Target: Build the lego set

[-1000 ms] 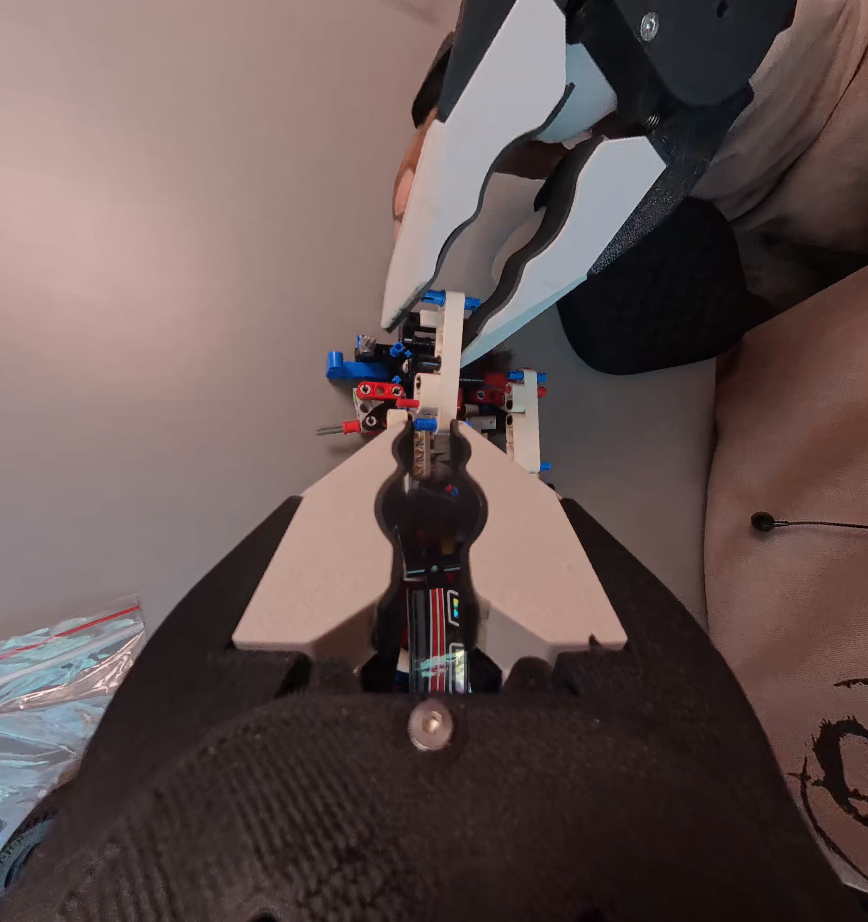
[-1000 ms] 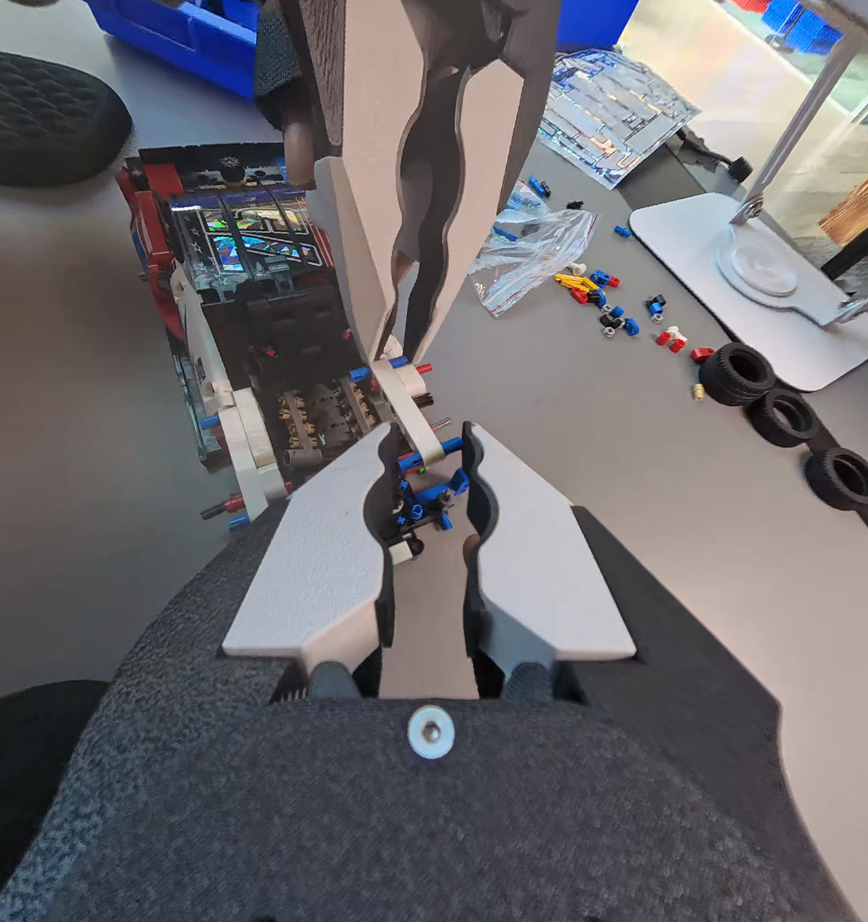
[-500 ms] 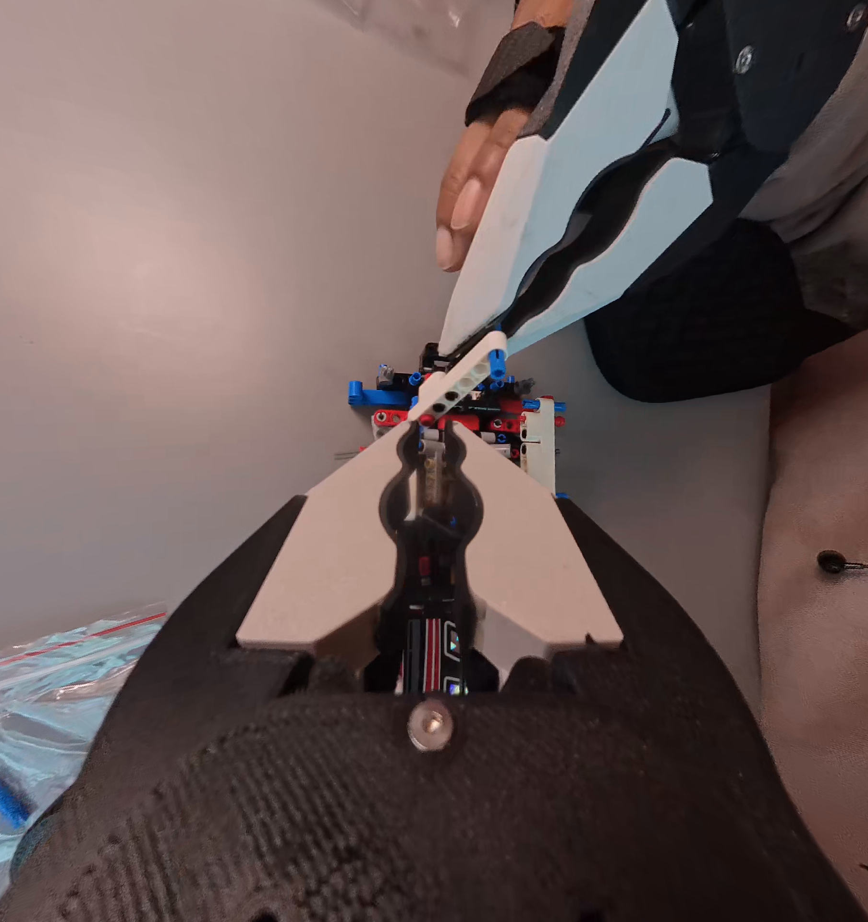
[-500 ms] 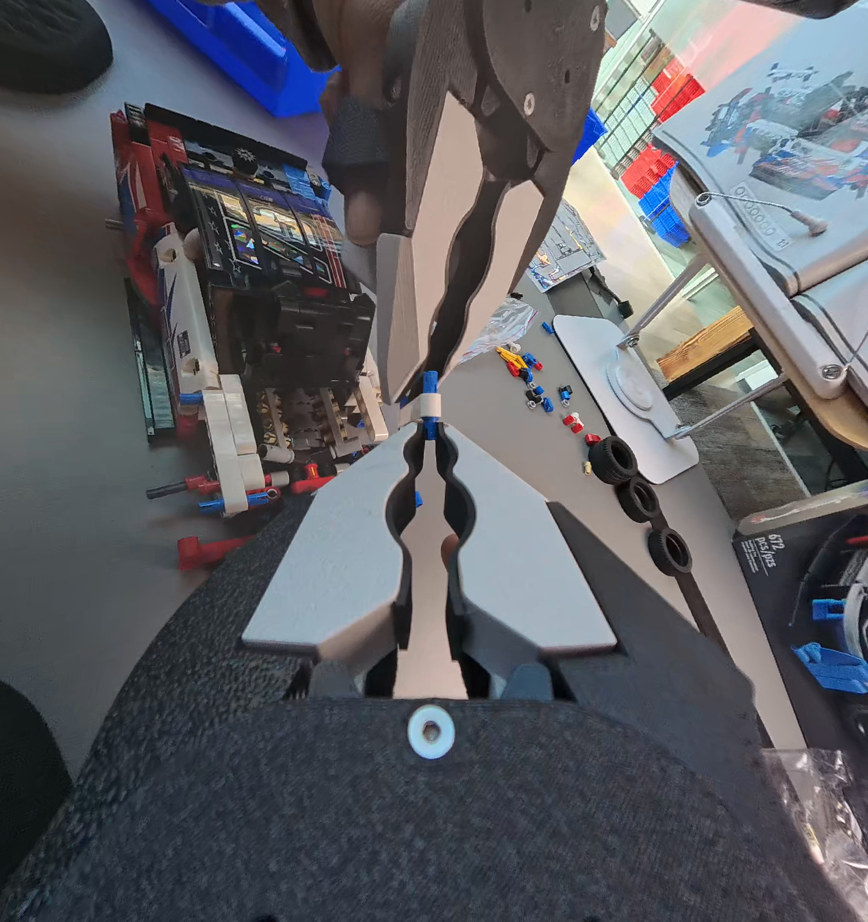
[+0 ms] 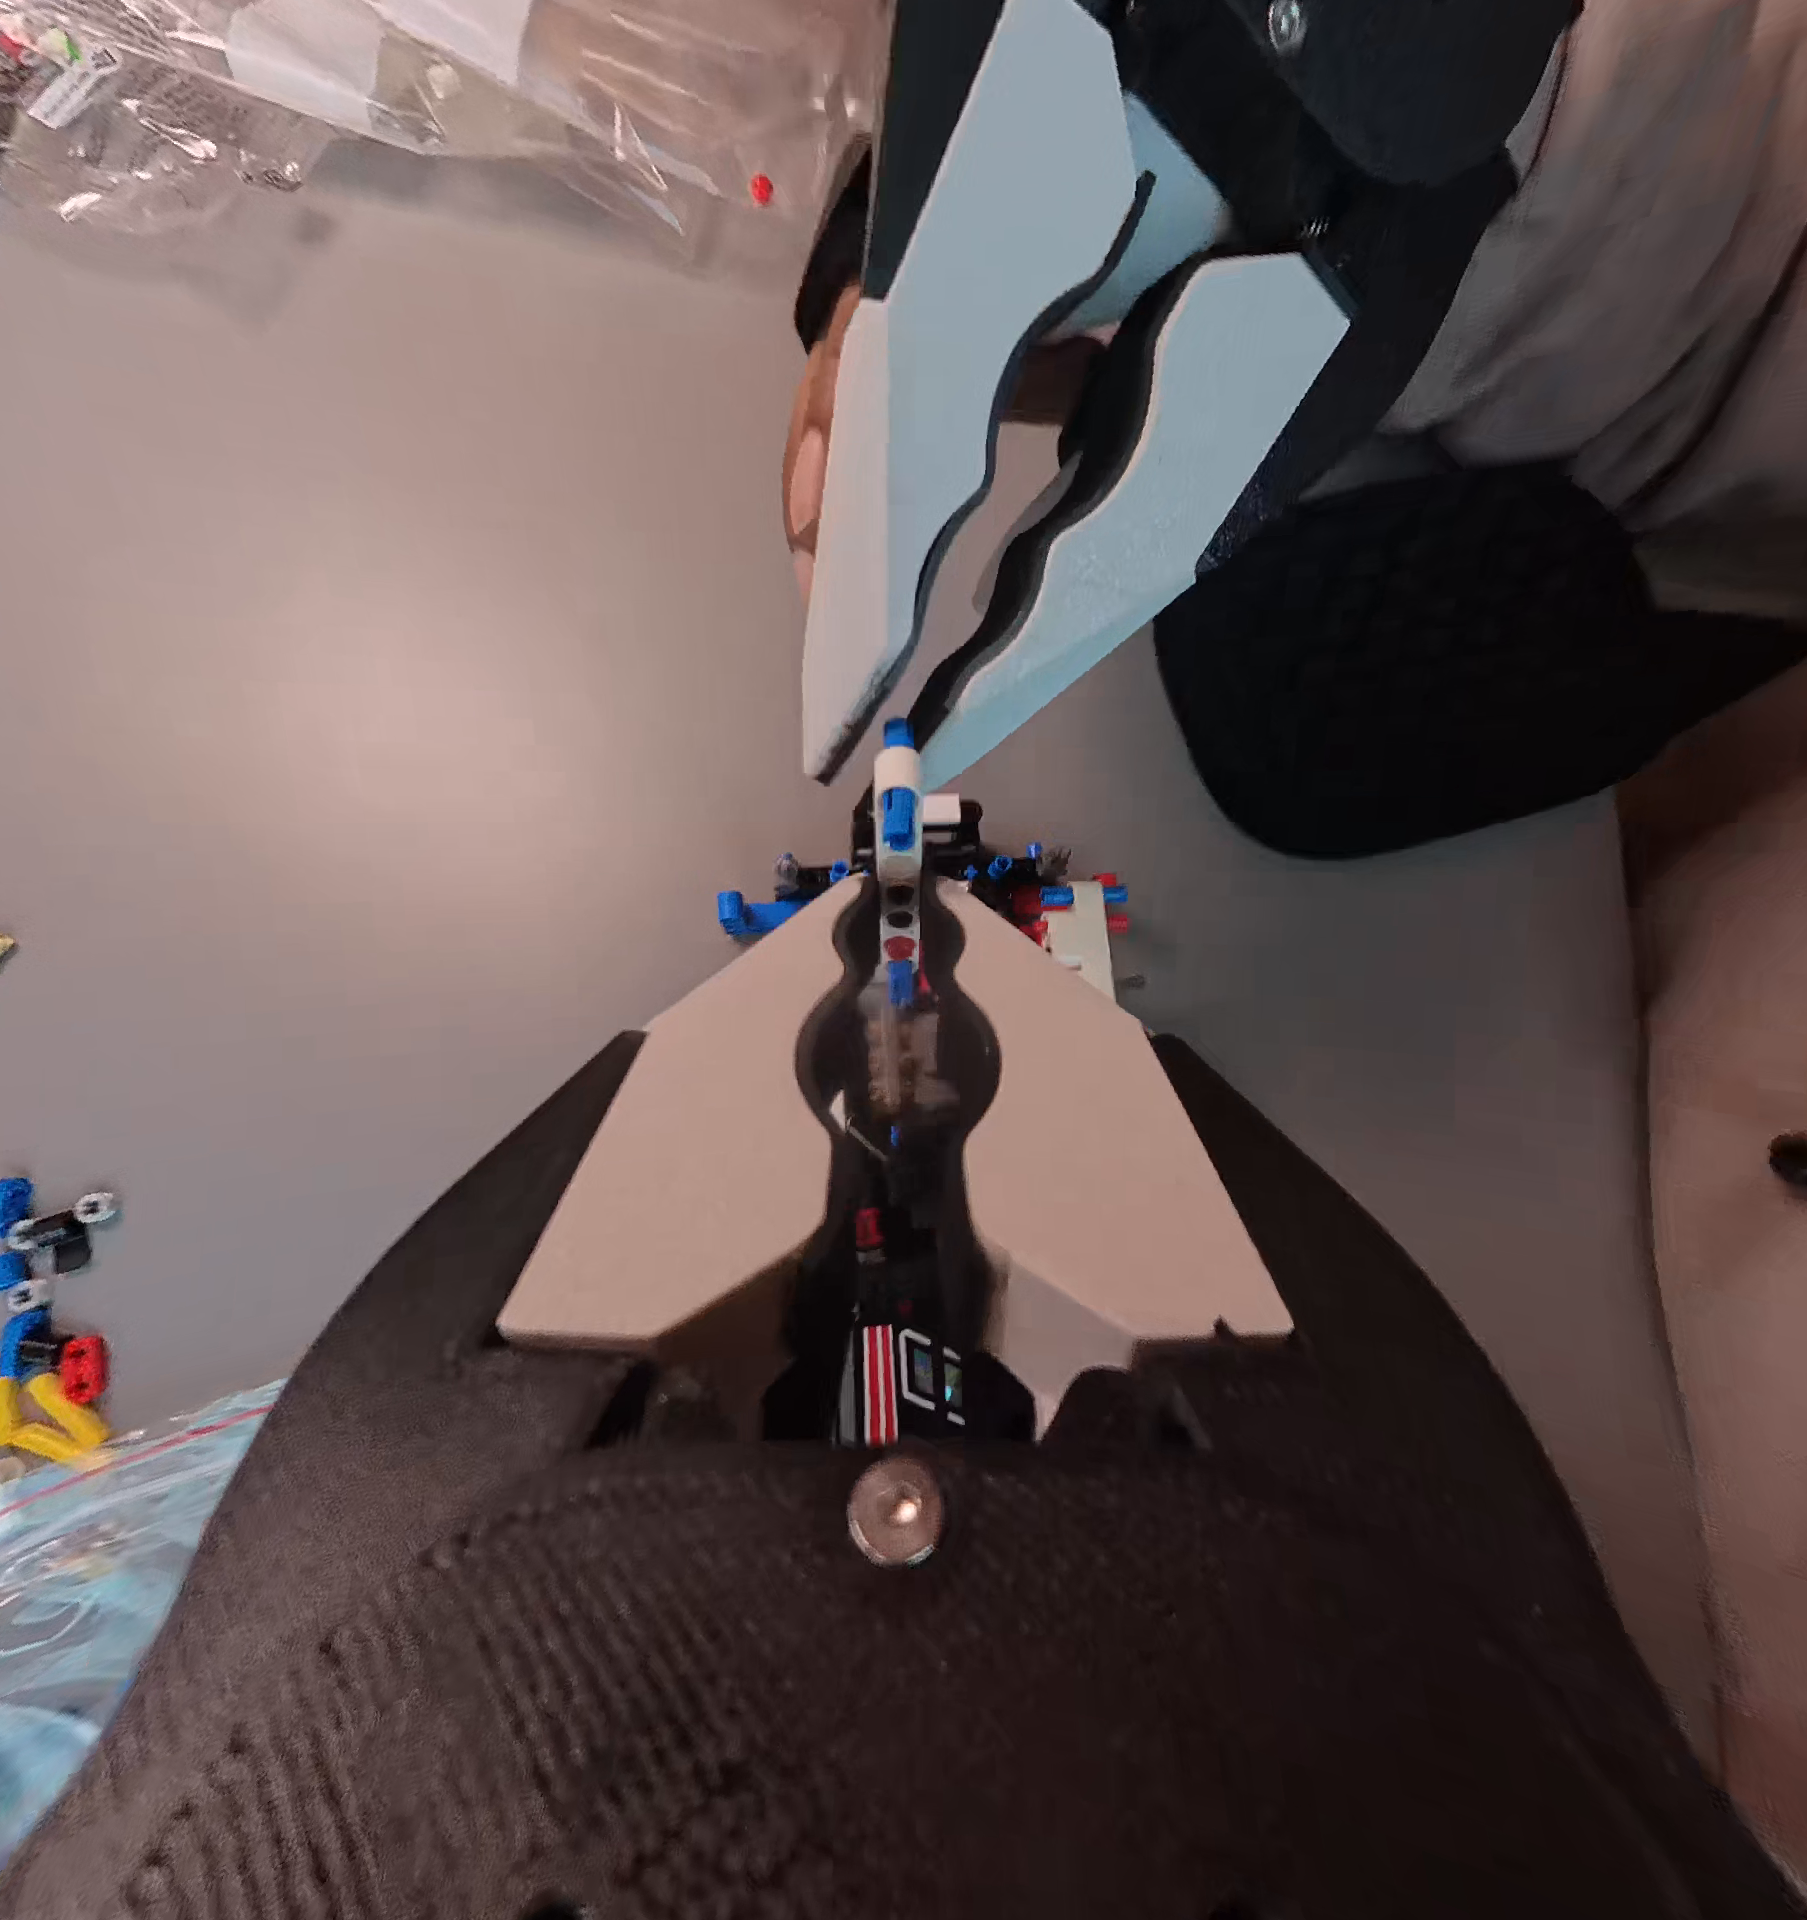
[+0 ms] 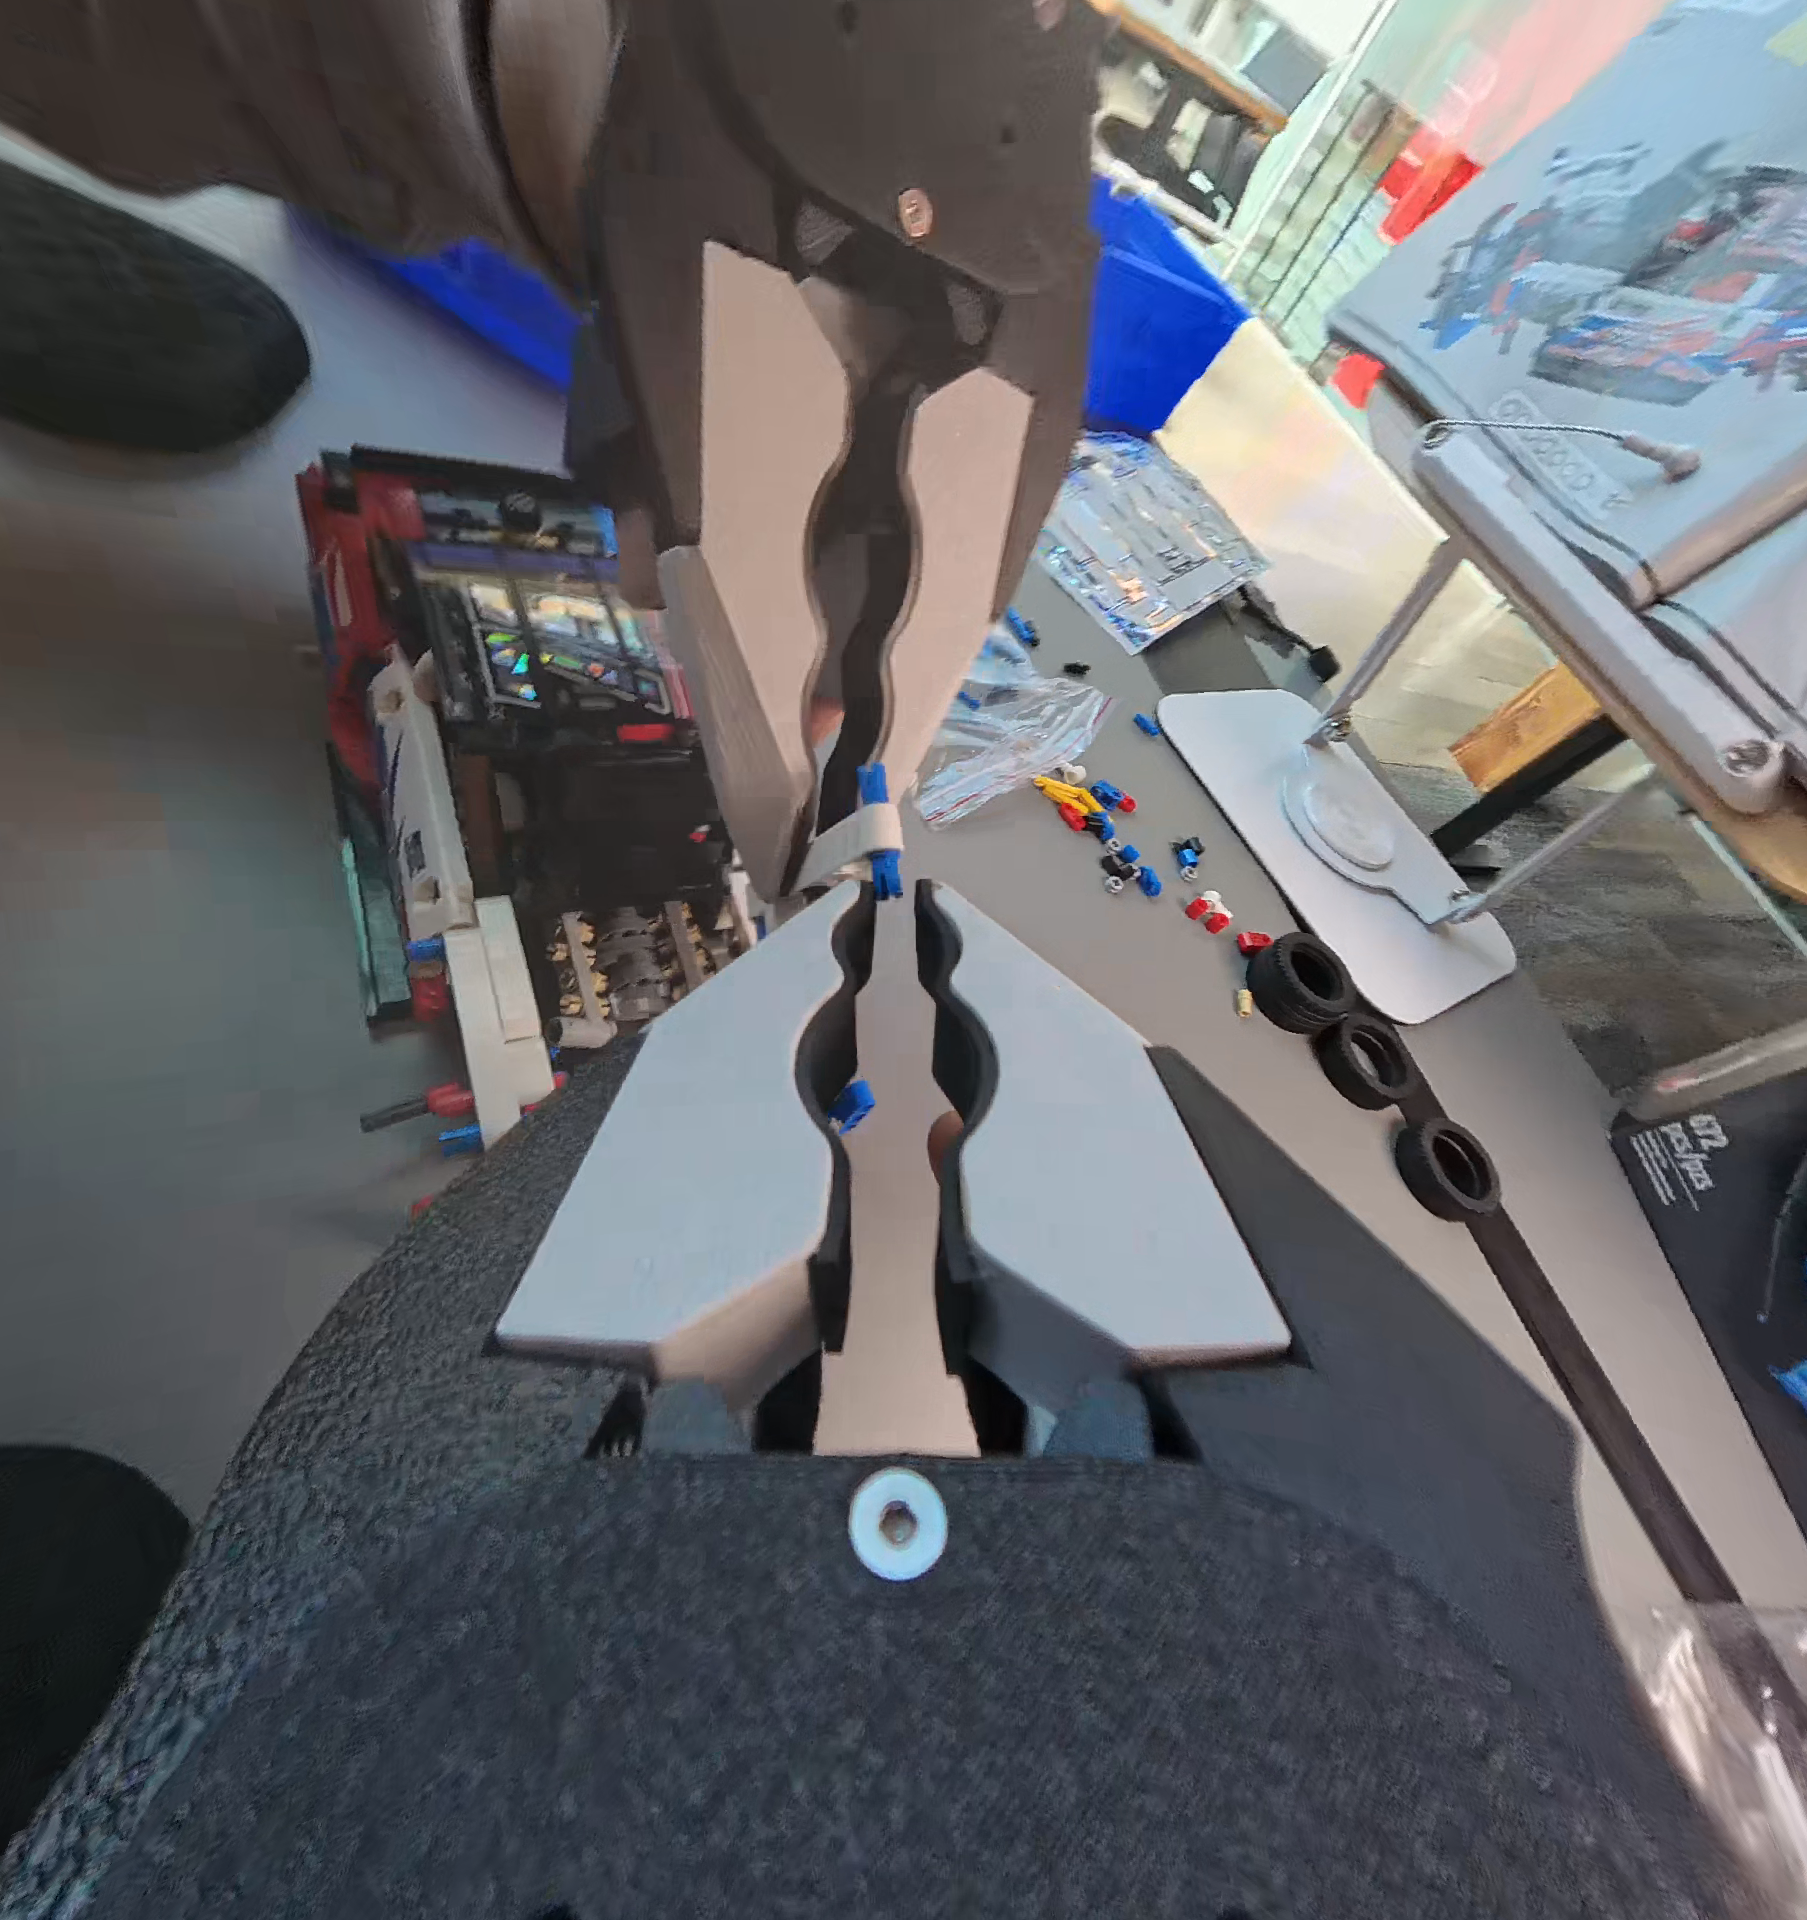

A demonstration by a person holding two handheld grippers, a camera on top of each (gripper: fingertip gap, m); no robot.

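In the left wrist view, the left hand-held gripper (image 5: 897,935) pinches a white beam (image 5: 897,862) with blue pins, above the lego model (image 5: 1070,914) on the grey counter (image 5: 359,675). In the right wrist view, the right hand-held gripper (image 6: 894,902) is slightly spread, its tips just beside the beam's blue pin (image 6: 883,871); three black tyres (image 6: 1366,1060) lie to the right.

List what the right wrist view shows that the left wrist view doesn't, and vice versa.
Right wrist only: three black tyres, the white stand base, the built model's dark patterned panels.
Left wrist only: a plastic bag at the far table edge, the person's beige clothing.
Both: the white beam with blue pins held by the left tongs, the right tongs at its far end, loose small parts.
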